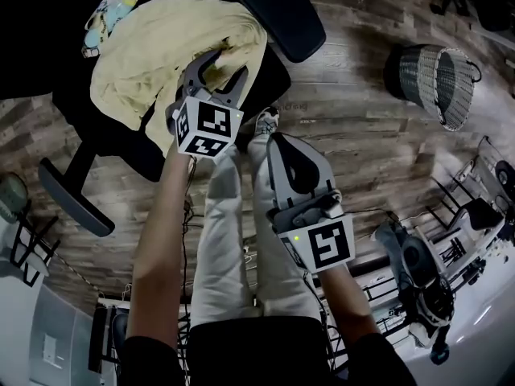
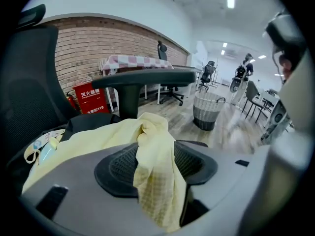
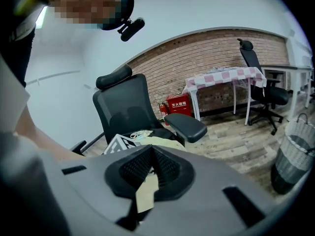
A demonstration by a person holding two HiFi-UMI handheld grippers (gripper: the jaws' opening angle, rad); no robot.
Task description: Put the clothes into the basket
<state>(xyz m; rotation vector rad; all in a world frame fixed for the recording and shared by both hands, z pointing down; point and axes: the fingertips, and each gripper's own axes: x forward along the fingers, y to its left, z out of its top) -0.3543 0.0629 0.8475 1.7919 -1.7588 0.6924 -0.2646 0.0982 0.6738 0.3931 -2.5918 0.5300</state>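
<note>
The person stands in front of a black office chair (image 1: 121, 143) and holds one claw in each hand. The left claw (image 1: 228, 64) points down at the chair seat. Its two jaws stand wide apart, about as wide as they go. A fold of the yellow cloth (image 1: 173, 51) rises between them and hangs over the lower jaw, but the pads do not press on it, so the claw holds nothing.

The rest of the yellow cloth lies spread on the seat, under this claw and to its left. A smaller patterned cloth (image 1: 113, 10) lies beyond it, further to the left, near the back of the chair. One armrest (image 1: 278, 10) of the chair is just ahead of the left claw, a little to its right.

The right claw (image 1: 275, 141) is beside the left one, lower and closer to the person's body, over the wooden floor (image 1: 346, 135) and near the person's shoe (image 1: 265, 121). Its jaws are together, pad against pad. A pale strip shows in the narrow slit under the pads; I cannot tell what it is.

The basket (image 1: 438, 79) stands on the floor well apart from both claws, ahead of them and to the right. From here I see no clothes in it.
</note>
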